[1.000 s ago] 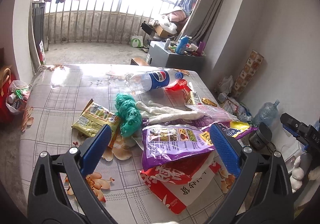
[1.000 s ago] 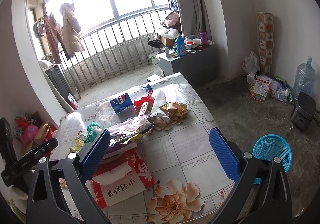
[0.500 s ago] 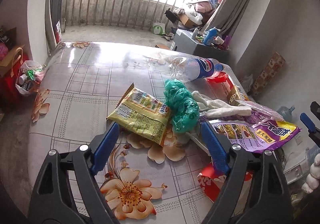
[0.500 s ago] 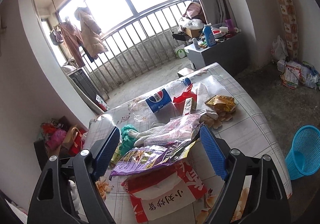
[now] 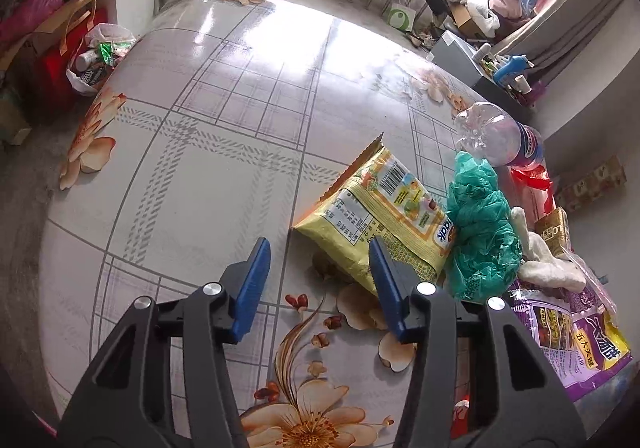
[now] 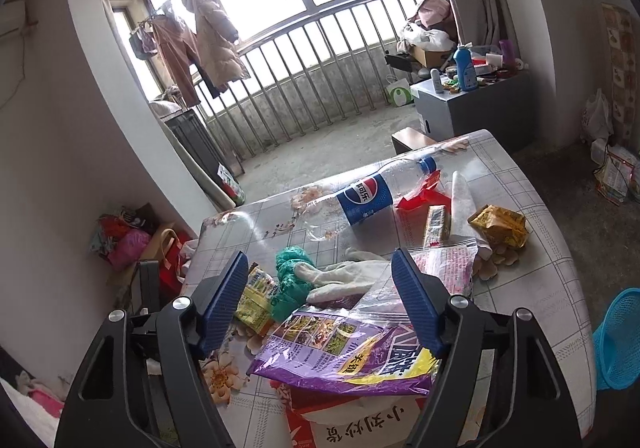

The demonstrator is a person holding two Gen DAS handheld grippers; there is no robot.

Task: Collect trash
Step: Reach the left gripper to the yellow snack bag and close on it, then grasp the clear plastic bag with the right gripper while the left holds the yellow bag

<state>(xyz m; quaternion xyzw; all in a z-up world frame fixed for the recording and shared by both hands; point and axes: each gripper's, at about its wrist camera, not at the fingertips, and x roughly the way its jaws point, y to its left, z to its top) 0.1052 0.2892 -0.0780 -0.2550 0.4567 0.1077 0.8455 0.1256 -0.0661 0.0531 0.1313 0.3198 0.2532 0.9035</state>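
Item 1, left gripper (image 5: 318, 280): lower centre of the left wrist view, jaws just narrowing but not clenched, nothing yet pinched. The near corner of the yellow snack packet (image 5: 376, 222) lay between the blue pads; the right pad overlapped its lower edge, and contact could not be told.

Item 2, right gripper (image 6: 320, 302): lower centre of the right wrist view, jaws also just closing, released, hovering over the purple bag (image 6: 344, 356), which lay on a red-and-white bag (image 6: 356, 424).

Item 3, remaining litter on the floral table (image 5: 224, 96): green plastic bag (image 5: 480, 232), Pepsi bottle (image 6: 372, 192), white glove (image 6: 344, 278).

Item 4, blue basket (image 6: 618, 340): lower right edge, on the floor.

Step judged: approach to the first pick-ups. Next move called for lowering each pad pair around a bag edge before squeezing.
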